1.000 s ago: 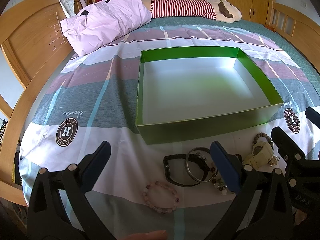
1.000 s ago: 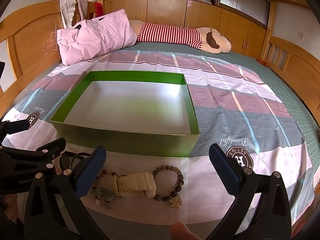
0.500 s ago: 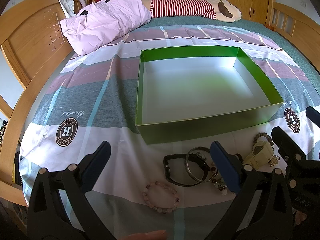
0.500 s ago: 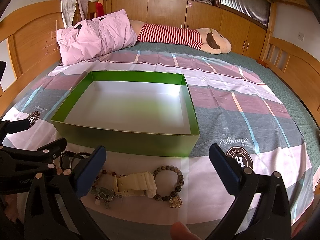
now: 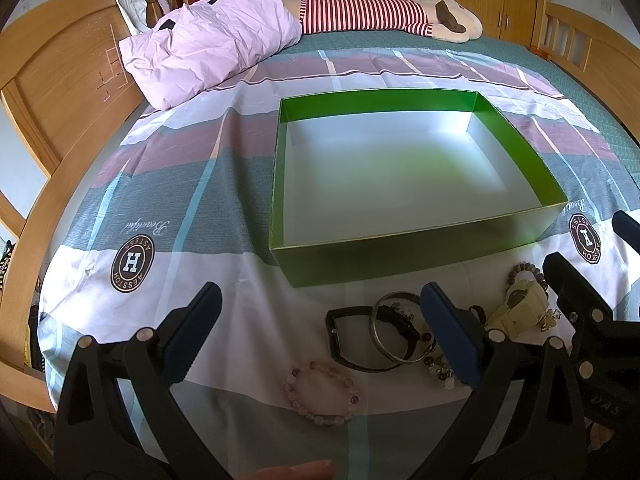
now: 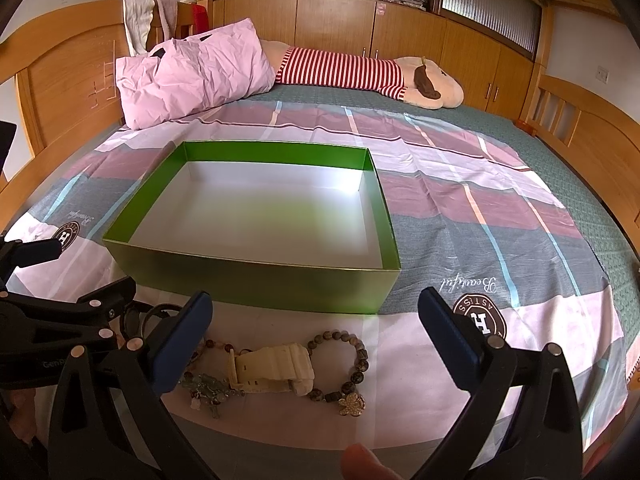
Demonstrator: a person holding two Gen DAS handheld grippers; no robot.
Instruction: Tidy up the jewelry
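- Both sets of my fingers are spread wide apart, gripping nothing: left fingers (image 5: 320, 336) hover over the near edge of the bed, right fingers (image 6: 316, 334) likewise, just to the right of them.
- Left view: pink bead bracelet (image 5: 321, 389) lies on the bedsheet (image 5: 168, 184) between my left fingers, not touched.
- Just beyond it, a black watch (image 5: 352, 340) and a metal bangle (image 5: 394, 334) overlap; the right pad of my left fingers covers part of the bangle in this view.
- Right view: cream watch (image 6: 272, 368) lies between my right fingers, touching a brown bead bracelet (image 6: 348, 368) with a gold flower charm on its right.
- Green beaded piece (image 6: 208, 392) sits just left of the cream watch, near my left pad.
- Green box (image 6: 256, 284) stands open behind all the jewelry, white inside, nothing in it.
- All jewelry is in a loose row in front of the box's near wall, on the bed.
- Pink pillow (image 6: 192, 72) and striped plush toy (image 6: 360, 76) lie at the far side of the bed, well apart from the box.
- A fingertip (image 6: 360, 456) shows at the bottom edge of the right view.
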